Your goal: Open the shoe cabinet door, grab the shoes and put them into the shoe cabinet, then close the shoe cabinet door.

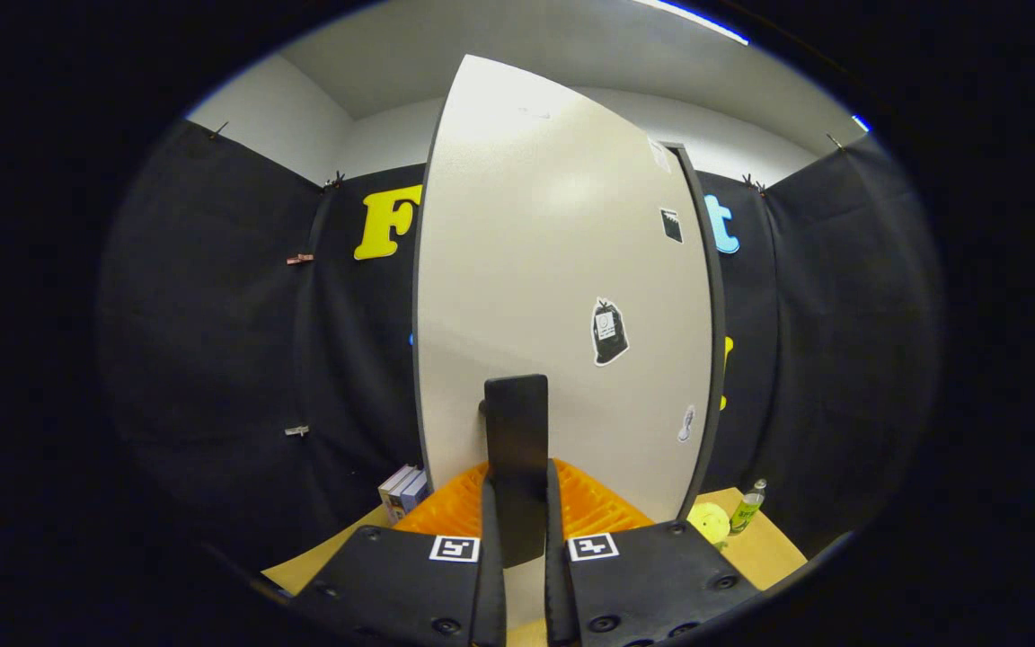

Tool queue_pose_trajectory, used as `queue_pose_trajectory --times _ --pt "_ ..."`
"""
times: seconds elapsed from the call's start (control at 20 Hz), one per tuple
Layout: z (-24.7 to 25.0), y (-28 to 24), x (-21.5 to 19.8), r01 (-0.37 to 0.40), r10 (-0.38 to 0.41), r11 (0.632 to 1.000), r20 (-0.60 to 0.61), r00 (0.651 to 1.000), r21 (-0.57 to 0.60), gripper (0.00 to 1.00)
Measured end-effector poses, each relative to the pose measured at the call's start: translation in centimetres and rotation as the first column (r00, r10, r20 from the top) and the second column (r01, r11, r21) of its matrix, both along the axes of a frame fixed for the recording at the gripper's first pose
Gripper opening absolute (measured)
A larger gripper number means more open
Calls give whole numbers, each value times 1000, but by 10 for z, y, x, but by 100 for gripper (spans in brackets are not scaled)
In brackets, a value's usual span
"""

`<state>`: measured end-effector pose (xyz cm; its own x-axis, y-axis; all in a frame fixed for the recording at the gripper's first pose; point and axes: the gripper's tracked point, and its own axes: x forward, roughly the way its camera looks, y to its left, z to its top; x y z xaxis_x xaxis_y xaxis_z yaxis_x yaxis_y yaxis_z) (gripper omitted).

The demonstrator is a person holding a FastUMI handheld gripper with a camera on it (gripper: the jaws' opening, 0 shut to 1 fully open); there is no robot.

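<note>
Gripping the handle (pixel 516 449) now: my claw (pixel 525 530) has both fingers pressed against the flat dark bar, one on each side, so it is clenched on it. The bar rises upright from between the fingers, and its upper end stands in front of the pale door (pixel 562 296).

Just beyond the claw the door fills the space ahead, a few stickers on its face, a dark edge strip down the side to my right. I can't quite tell from here whether it sits flush or has begun to swing; the fisheye bends everything, so I'll call it probably near closed.

Further out, low on either side of the fingers, there's a ribbed orange thing (pixel 594 508), and past it the wooden tabletop (pixel 765 548) with a yellow ball (pixel 709 521) and a green bottle (pixel 747 509) on my right, a couple of small boxes (pixel 403 491) on my left. No shoes anywhere I'm looking, so those come later.

For this pull, I want to keep the squeeze square on the bar and let my wrist follow the door's arc around its hinge rather than hauling straight back. A straight tug would likely twist the bar out of the pads. Slow and even, and mind that orange piece underneath as the door comes round.
</note>
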<state>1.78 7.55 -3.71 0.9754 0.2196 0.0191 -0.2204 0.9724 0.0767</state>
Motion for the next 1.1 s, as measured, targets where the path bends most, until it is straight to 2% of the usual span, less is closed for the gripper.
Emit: queue_pose_trajectory --times 0.3,0.75,1.0,1.1 --pt "-1 -41 -18 15 -15 1000 -5 1000 12 21" --pt "-5 -109 -33 149 -149 989 -33 988 7 19" --pt "-4 -140 -32 191 -189 981 -49 981 32 20" --pt "-5 -151 -33 204 -203 979 -39 978 21 17"
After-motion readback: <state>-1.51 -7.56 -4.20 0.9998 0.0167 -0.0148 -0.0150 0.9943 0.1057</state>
